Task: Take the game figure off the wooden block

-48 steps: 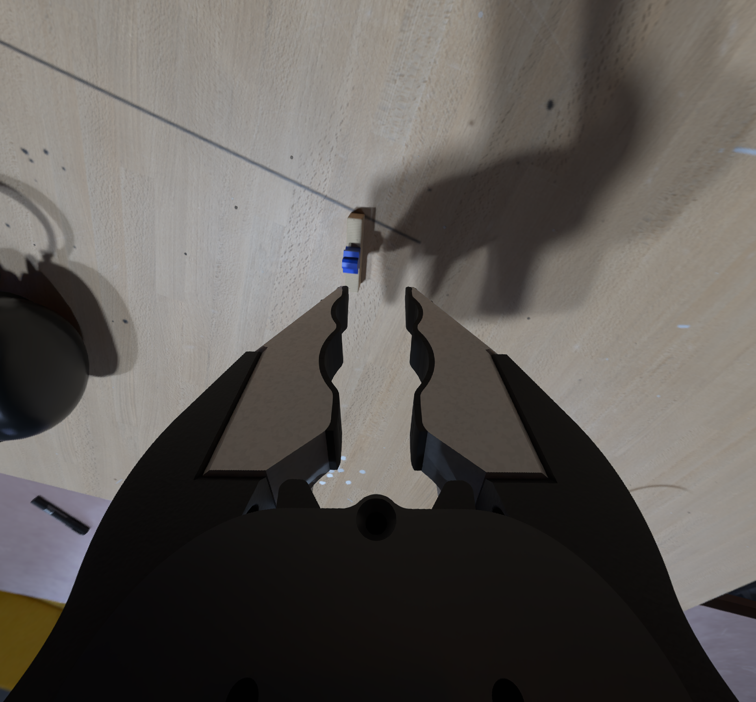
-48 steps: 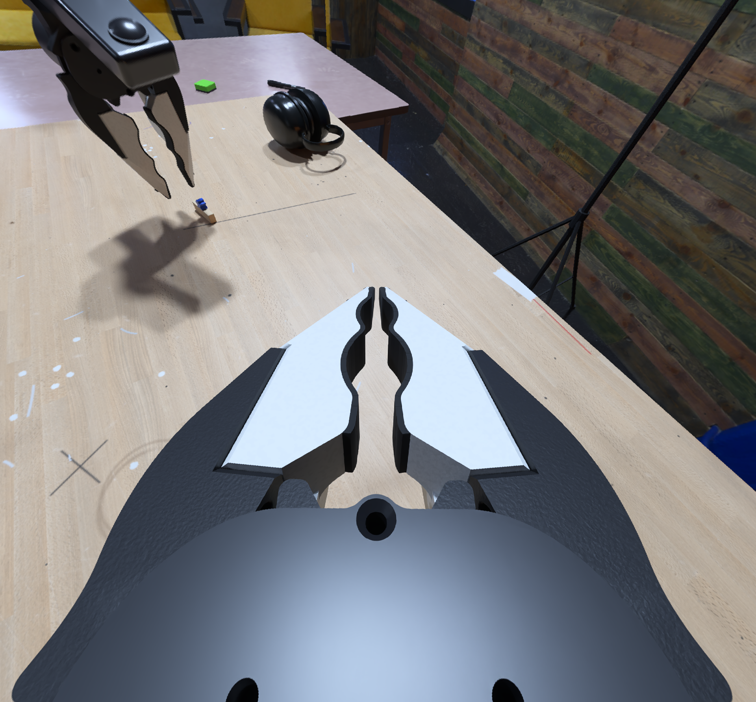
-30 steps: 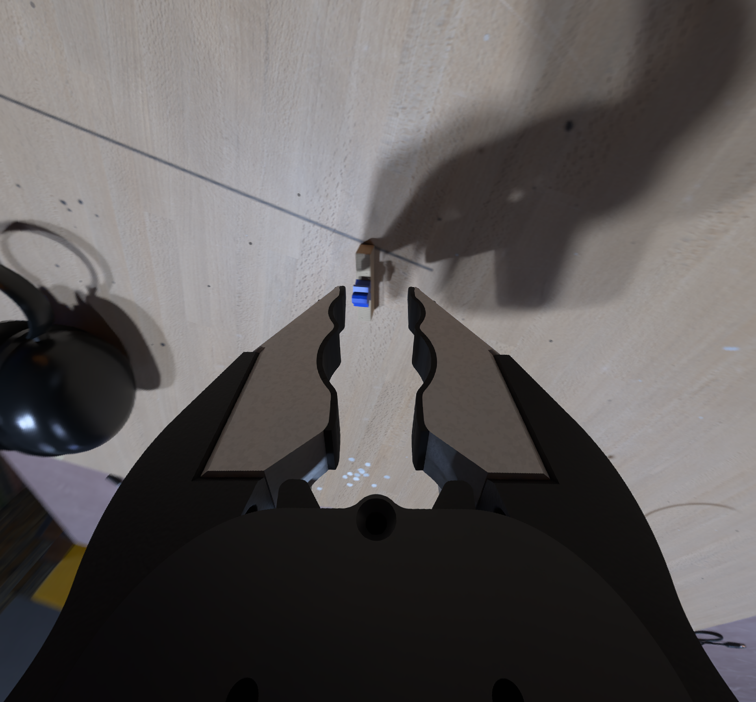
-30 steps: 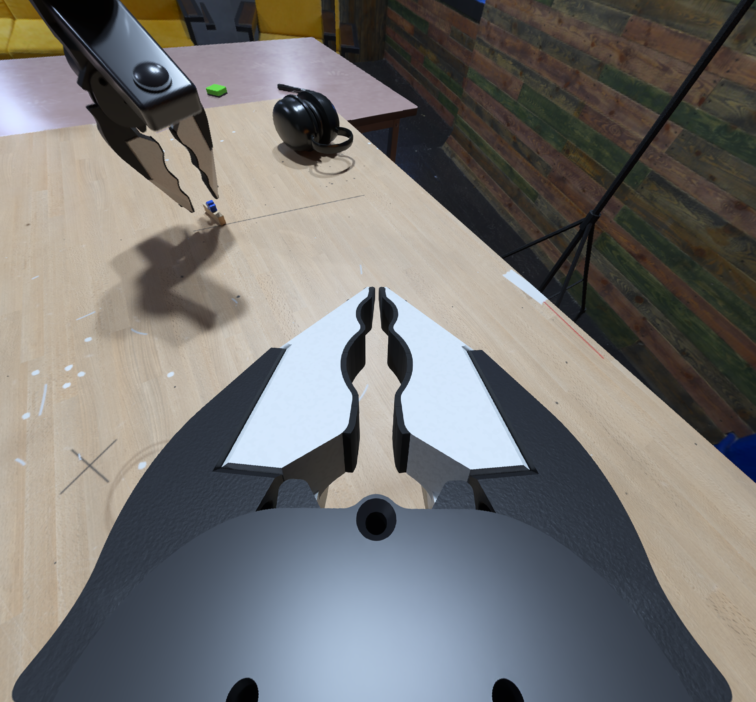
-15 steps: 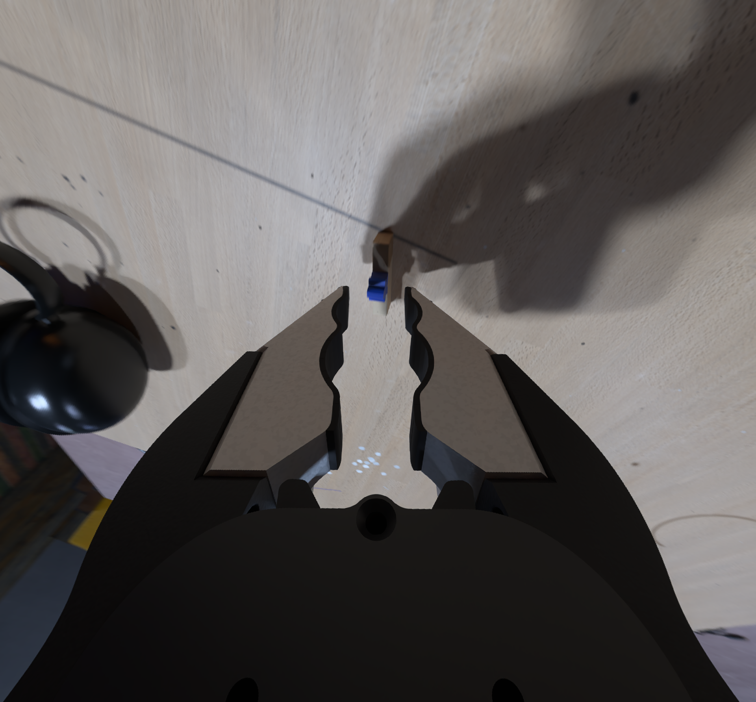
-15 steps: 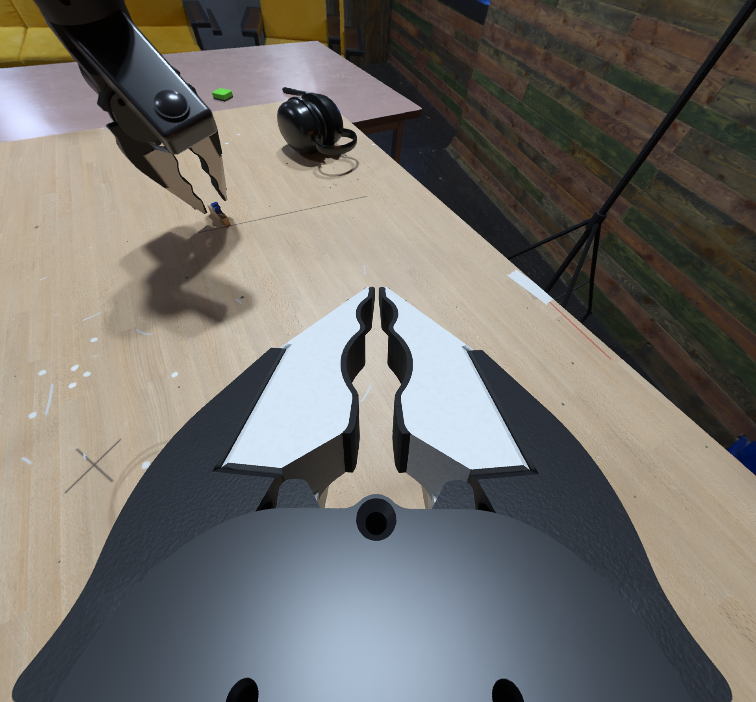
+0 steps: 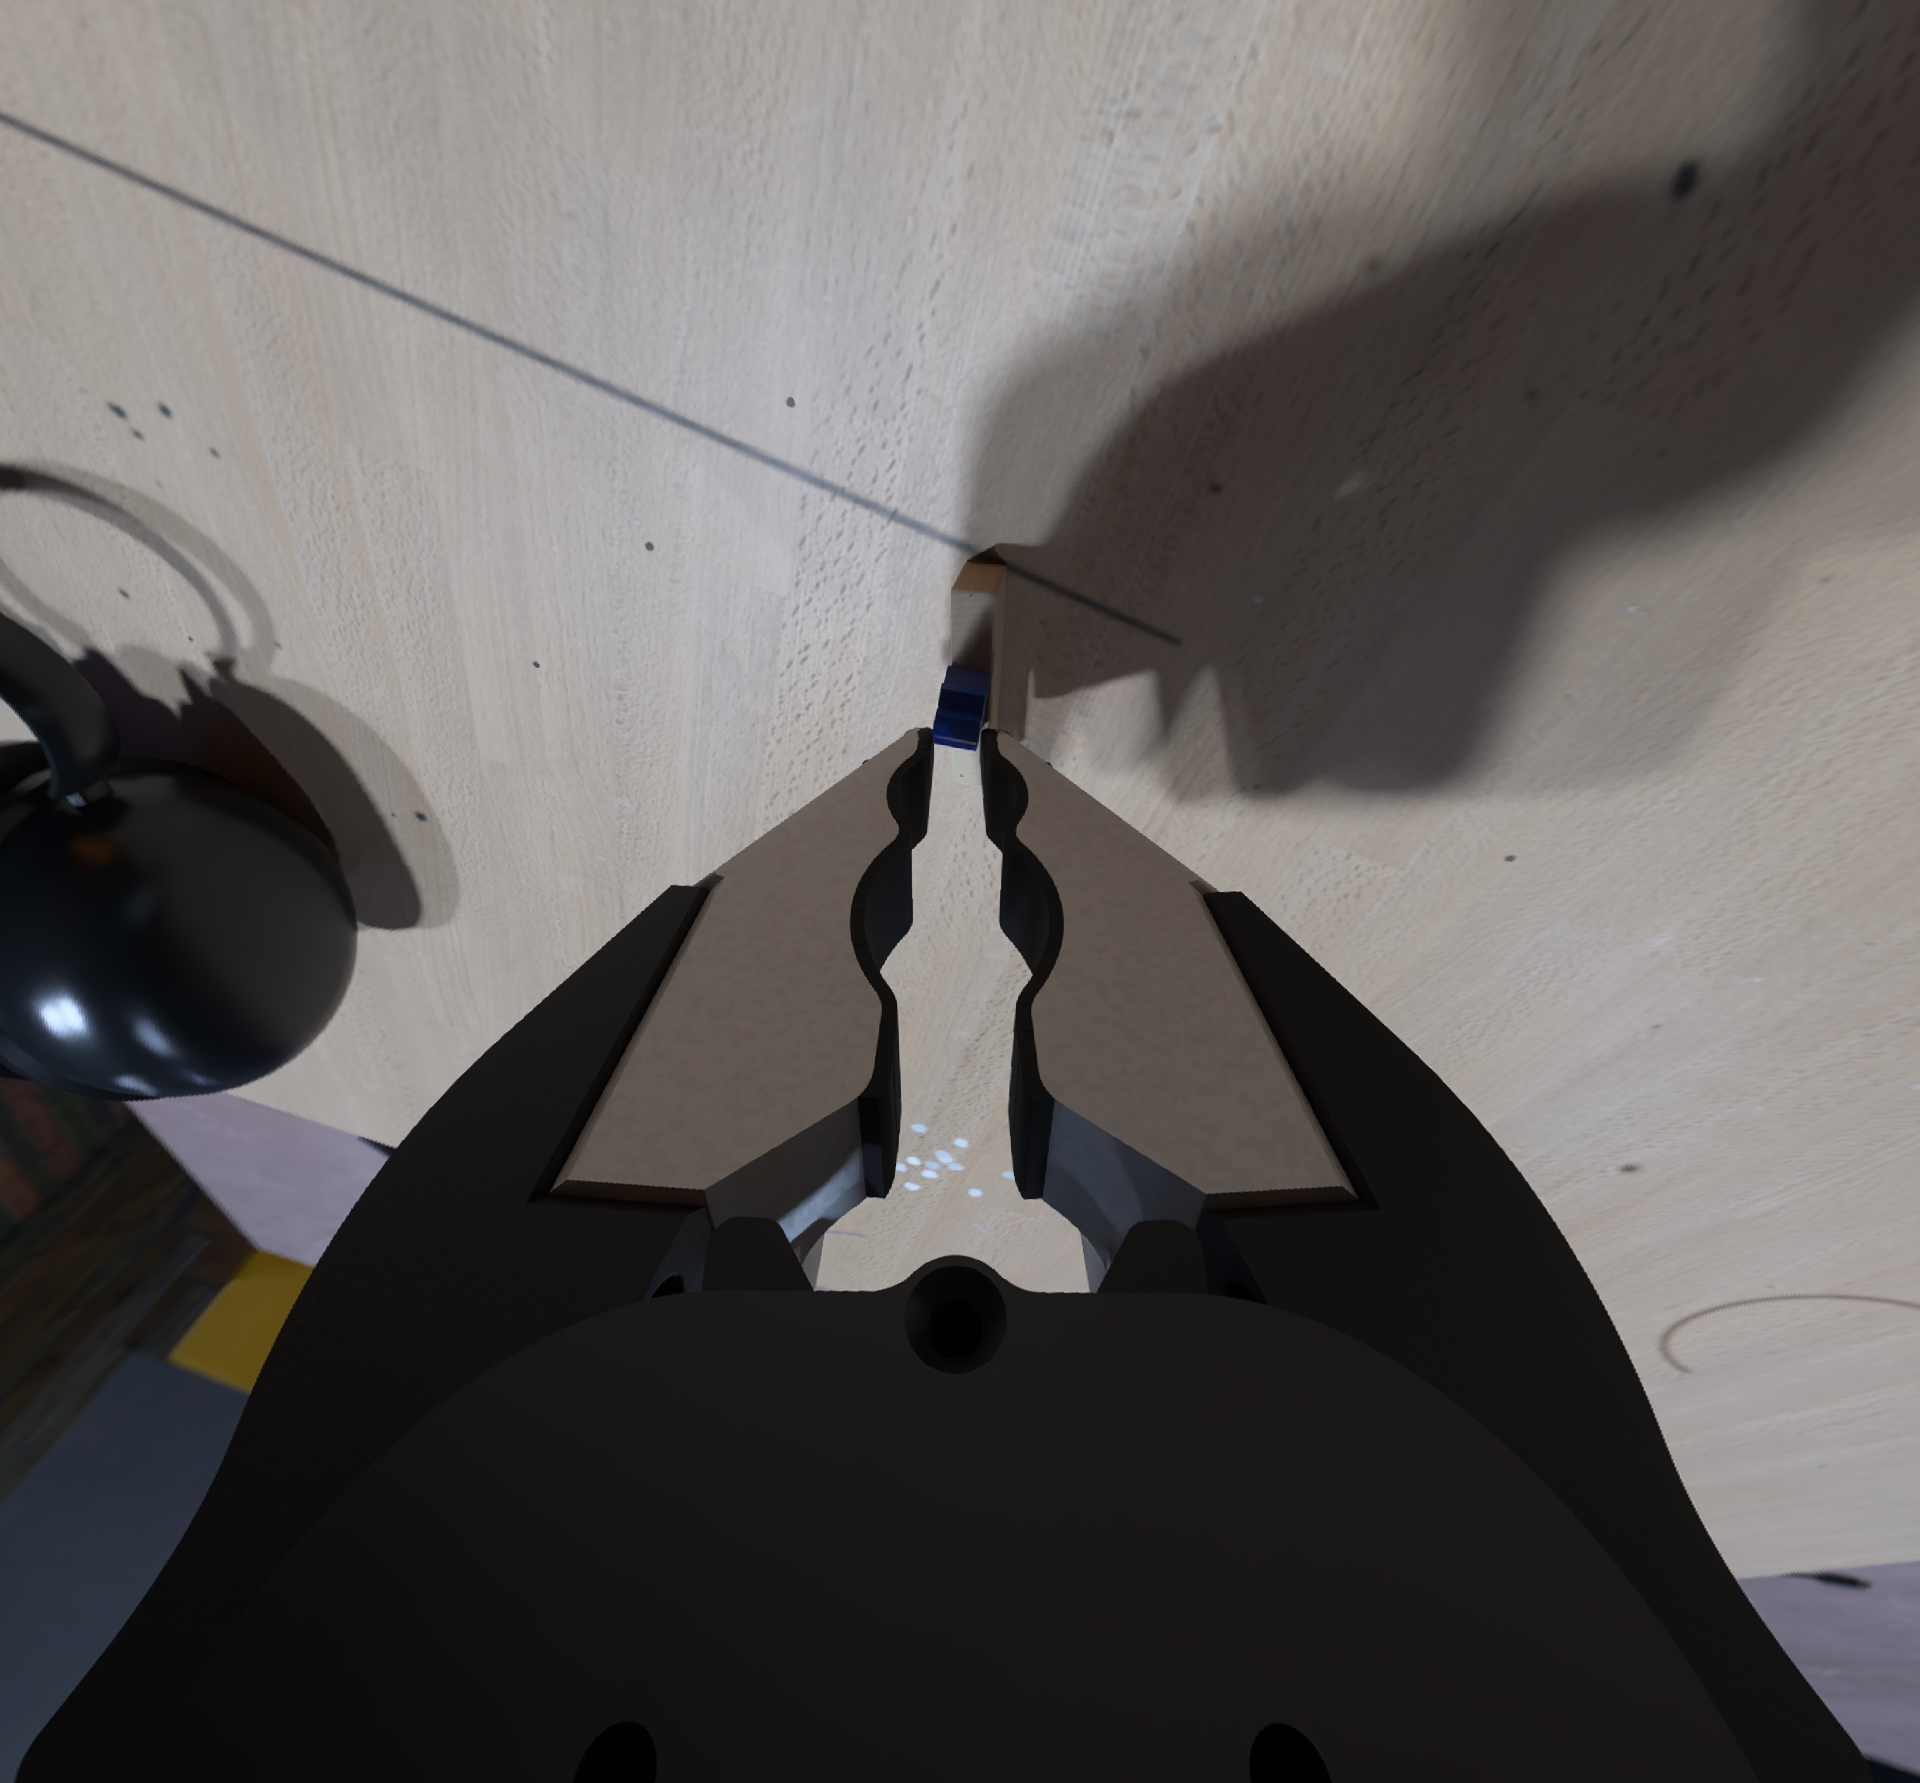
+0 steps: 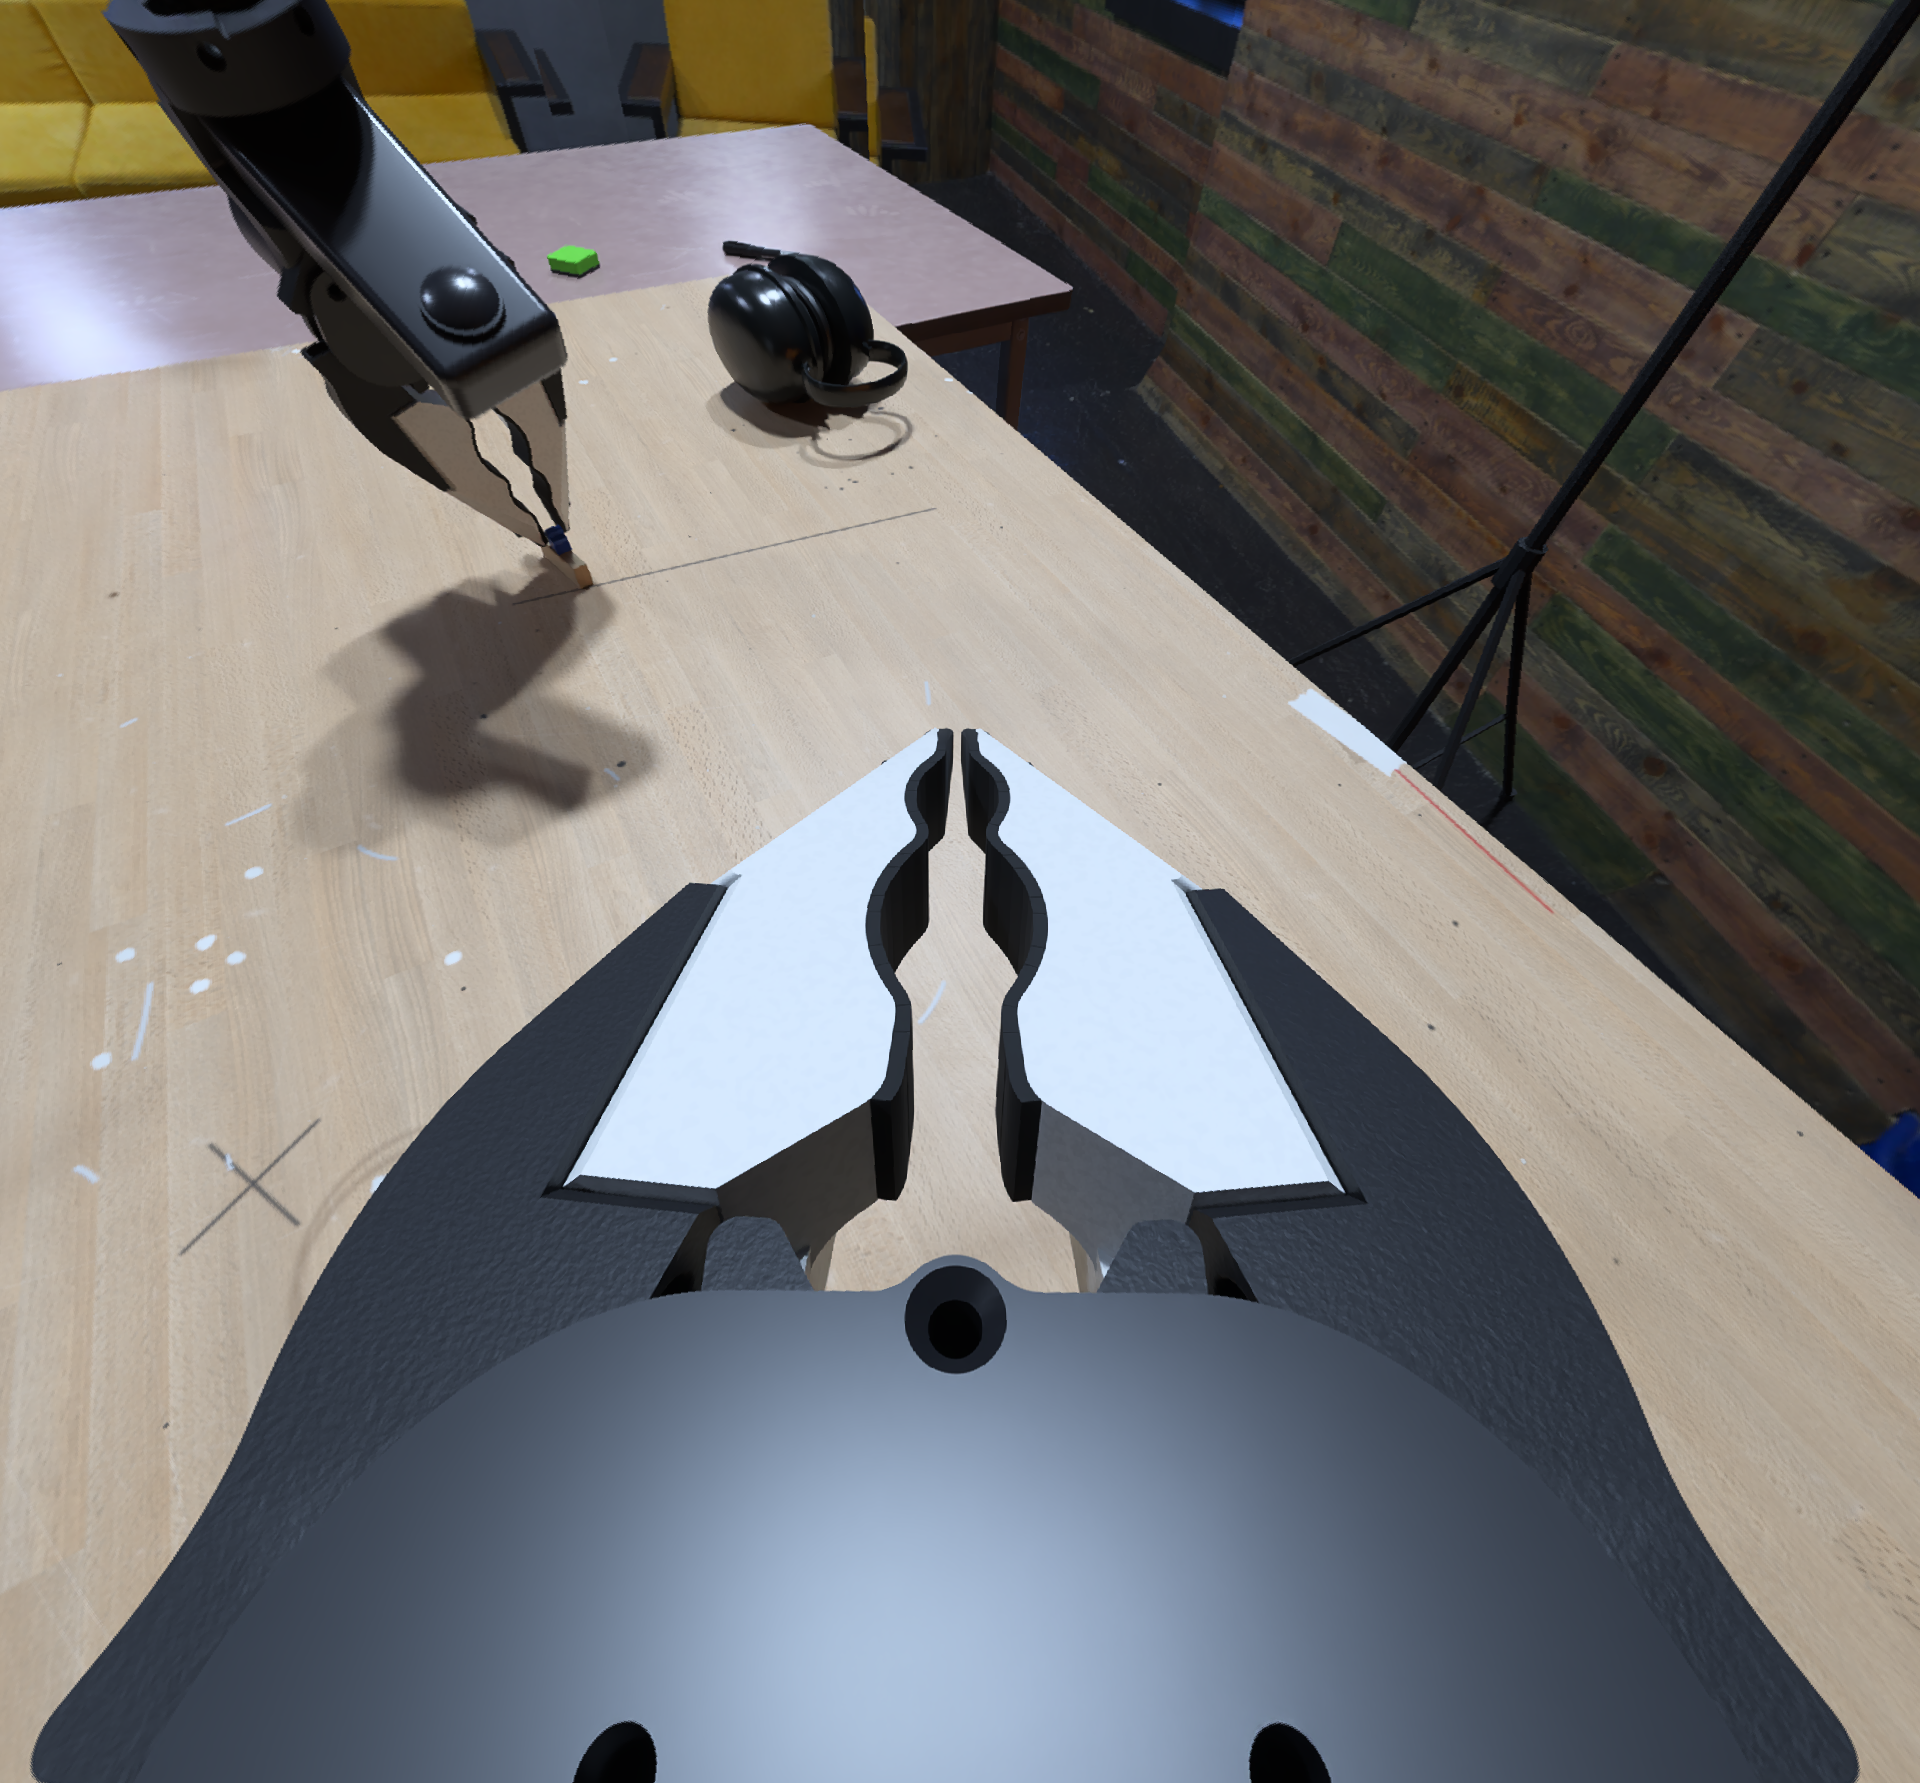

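Left claw point(image 7: 956, 746) pinches small blue game figure point(image 7: 958, 717) atop pale wooden block point(image 7: 975, 606).

Left hand-held gripper point(image 8: 551, 528) at game figure point(image 8: 558, 540) (blue)

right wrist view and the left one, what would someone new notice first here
First, the left gripper, tilted down onto the wooden table with its fingers closing around a small blue game figure on a wooden block. Next, the black ear defenders near the table's far edge. The right gripper hangs nearer, fingers almost together and holding nothing.
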Controlling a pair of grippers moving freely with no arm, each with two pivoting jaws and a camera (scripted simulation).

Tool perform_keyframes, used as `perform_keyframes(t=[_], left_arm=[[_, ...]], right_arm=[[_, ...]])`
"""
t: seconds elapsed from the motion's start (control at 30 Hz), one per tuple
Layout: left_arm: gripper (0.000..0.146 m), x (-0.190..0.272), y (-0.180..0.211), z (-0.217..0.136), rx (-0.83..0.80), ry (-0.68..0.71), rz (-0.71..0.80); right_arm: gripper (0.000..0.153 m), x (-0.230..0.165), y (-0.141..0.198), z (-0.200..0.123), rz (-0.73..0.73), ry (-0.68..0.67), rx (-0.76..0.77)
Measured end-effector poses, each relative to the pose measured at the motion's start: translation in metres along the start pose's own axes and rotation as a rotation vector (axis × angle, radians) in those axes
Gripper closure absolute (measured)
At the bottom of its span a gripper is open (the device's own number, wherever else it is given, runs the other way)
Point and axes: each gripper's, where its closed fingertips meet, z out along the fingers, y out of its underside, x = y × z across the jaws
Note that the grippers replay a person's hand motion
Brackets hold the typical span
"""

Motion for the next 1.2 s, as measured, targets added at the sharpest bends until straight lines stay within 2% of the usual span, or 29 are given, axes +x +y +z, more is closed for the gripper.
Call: perform_keyframes(t=[0.13,0.4,0.57,0.83,1.07,1.2], left_arm=[[0.139,-0.003,-0.002,-0.019,0.098,0.017,-0.074],[0.139,-0.001,-0.007,-0.079,0.411,0.104,-0.22],[0.139,0.001,-0.004,-0.116,0.535,0.093,-0.277],[0.139,0.007,-0.001,-0.165,0.665,0.071,-0.316],[0.139,0.023,-0.006,-0.217,0.769,0.027,-0.288],[0.139,0.043,-0.032,-0.252,0.858,0.028,-0.225]], right_arm=[[0.151,0.0,-0.003,-0.002,0.017,-0.004,0.003],[0.152,-0.011,-0.027,-0.003,0.109,-0.064,0.006],[0.152,-0.022,-0.063,0.005,0.149,-0.108,0.028],[0.152,-0.053,-0.12,0.045,0.1,-0.157,0.03],[0.152,-0.067,-0.128,0.061,0.119,-0.151,0.044],[0.152,-0.076,-0.114,0.07,0.113,-0.142,0.001]])
